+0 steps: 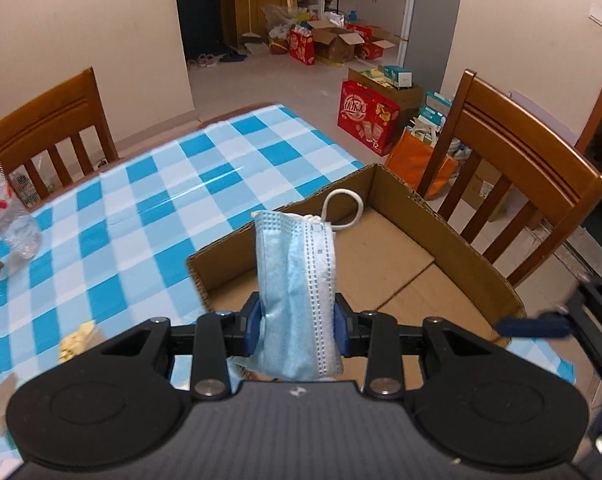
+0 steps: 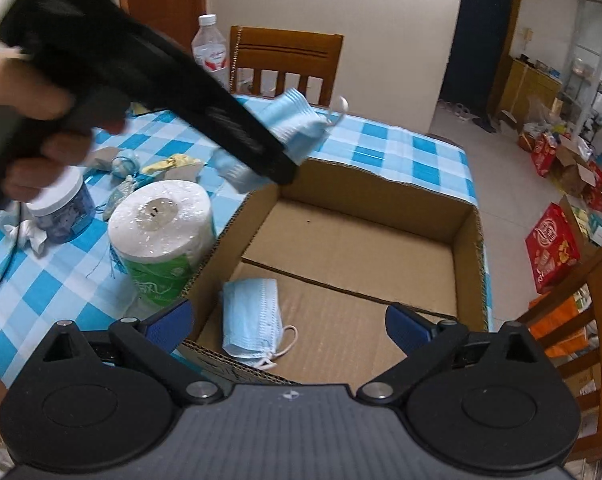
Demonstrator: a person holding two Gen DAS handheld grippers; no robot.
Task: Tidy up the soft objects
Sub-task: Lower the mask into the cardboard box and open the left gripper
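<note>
My left gripper [image 1: 297, 320] is shut on a folded blue face mask [image 1: 297, 288] with a white ear loop, held above the near edge of an open cardboard box [image 1: 453, 236]. In the right wrist view the left gripper [image 2: 289, 164] holds that mask [image 2: 297, 120] over the box's far left corner. My right gripper [image 2: 289, 324] is open and empty above the box's near wall. A second blue face mask [image 2: 253, 320] lies flat inside the box [image 2: 465, 232], just in front of the right gripper.
A wrapped toilet paper roll [image 2: 161, 236] stands left of the box on the blue checked tablecloth [image 1: 121, 208]. A jar [image 2: 61, 212], yellow cloth [image 2: 173, 164], small bundles and a water bottle [image 2: 211, 52] sit further left. Wooden chairs [image 1: 513, 184] flank the table.
</note>
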